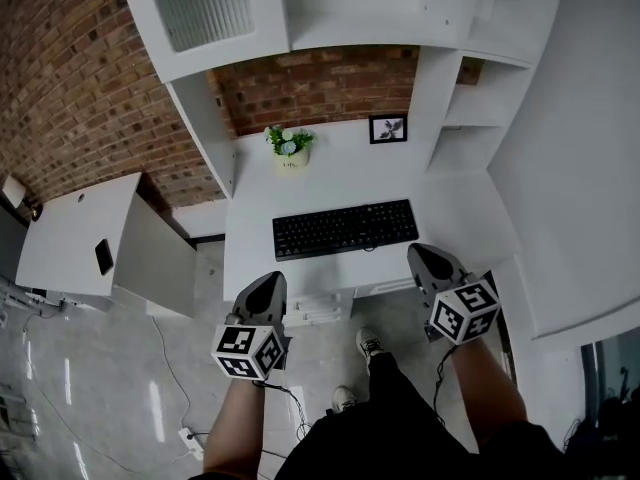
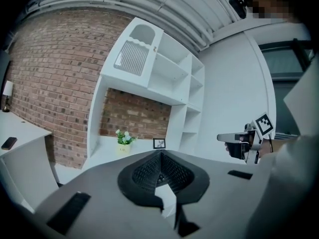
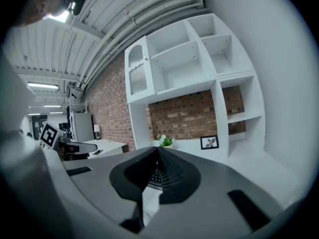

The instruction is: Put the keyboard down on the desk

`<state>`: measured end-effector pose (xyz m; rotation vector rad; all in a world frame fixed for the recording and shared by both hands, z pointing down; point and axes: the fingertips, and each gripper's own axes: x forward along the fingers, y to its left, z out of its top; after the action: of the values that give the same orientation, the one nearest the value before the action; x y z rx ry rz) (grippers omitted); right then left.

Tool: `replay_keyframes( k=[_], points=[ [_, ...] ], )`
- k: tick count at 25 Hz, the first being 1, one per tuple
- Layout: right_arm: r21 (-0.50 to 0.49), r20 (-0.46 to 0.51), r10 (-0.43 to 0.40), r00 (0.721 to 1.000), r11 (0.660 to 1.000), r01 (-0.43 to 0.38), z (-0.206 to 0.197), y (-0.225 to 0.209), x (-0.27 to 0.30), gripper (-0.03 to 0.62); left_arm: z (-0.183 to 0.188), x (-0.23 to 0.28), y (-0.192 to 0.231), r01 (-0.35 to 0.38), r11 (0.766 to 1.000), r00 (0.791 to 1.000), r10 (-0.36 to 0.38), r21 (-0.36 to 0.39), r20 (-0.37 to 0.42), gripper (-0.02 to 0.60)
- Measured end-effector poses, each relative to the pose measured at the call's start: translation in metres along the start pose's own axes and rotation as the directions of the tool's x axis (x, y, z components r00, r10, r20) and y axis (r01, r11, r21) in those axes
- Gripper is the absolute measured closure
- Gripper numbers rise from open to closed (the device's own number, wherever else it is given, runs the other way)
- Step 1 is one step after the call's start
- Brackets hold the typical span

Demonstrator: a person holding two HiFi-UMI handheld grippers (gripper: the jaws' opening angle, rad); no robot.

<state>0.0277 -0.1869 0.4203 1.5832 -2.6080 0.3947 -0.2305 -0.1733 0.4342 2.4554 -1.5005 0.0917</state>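
- Smooth white desk (image 1: 460, 218) below me, set into white shelving (image 1: 330, 8).
- Nearest, my left gripper (image 1: 268, 280) and right gripper (image 1: 428, 254) hang off the front edge. Each has its ribbed black jaws pressed together on nothing.
- The keyboard (image 1: 345, 228), flat, black and matte, lies on the desk between and just beyond them. It seems fully supported, though the lens bends lines.
- I judge it placed: best to back off level, without brushing its light plastic body.
- Behind: a potted plant (image 1: 289, 146), a small frame (image 1: 387, 129), rough brick wall (image 1: 320, 83).
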Motion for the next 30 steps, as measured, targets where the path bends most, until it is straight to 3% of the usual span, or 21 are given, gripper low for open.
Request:
replay_keyframes(
  k=[13, 30],
  points=[
    [-0.020, -0.043, 0.078, 0.996, 0.997, -0.079, -0.024, 0.045, -0.063, 0.576, -0.031, -0.042, -0.059, 0.049, 0.999, 0.998, -0.048, 0.023, -0.038, 0.563],
    [-0.007, -0.018, 0.193, 0.981, 0.981, -0.194, -0.023, 0.007, -0.160, 0.577, -0.052, -0.077, -0.182, -0.026, 0.999, 0.999, 0.027, 0.045, -0.019, 0.563]
  ],
)
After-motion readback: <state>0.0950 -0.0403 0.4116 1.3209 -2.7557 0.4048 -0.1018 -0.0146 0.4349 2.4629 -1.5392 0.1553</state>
